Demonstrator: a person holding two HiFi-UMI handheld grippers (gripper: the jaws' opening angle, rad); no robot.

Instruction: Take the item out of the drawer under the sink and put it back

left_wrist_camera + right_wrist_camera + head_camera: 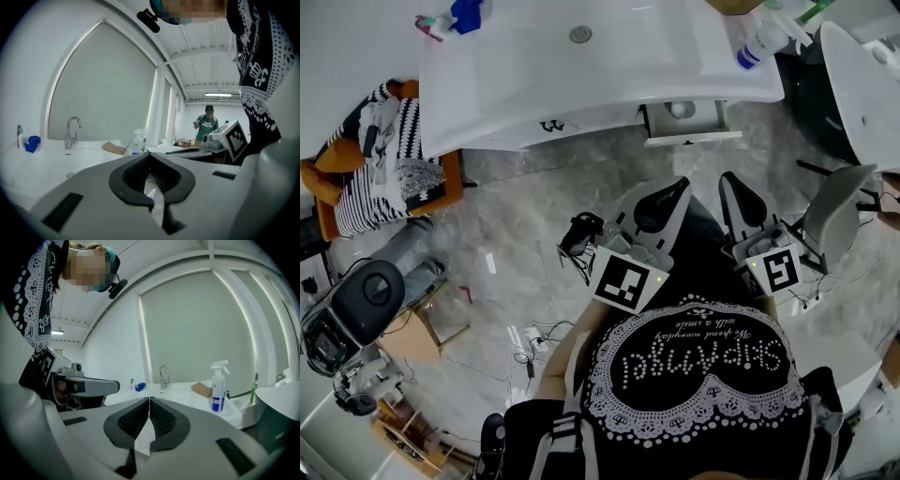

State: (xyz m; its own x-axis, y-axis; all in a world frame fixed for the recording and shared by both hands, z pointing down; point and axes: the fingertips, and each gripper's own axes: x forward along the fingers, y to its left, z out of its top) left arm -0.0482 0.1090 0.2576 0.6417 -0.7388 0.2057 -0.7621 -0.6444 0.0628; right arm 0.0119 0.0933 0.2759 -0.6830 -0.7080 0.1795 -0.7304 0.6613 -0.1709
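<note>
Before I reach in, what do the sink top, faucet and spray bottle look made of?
Sink top: glossy white, probably ceramic or resin; smooth with soft reflections.
Faucet: polished metal, likely chrome; bright mirror glints.
Spray bottle: white plastic, semi-matte, blue label.

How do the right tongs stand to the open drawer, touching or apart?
Apart: the head view shows floor between the right tongs and the open drawer.

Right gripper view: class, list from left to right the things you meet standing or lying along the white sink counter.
Blue object → tap → brown cardboard piece → white spray bottle
</note>
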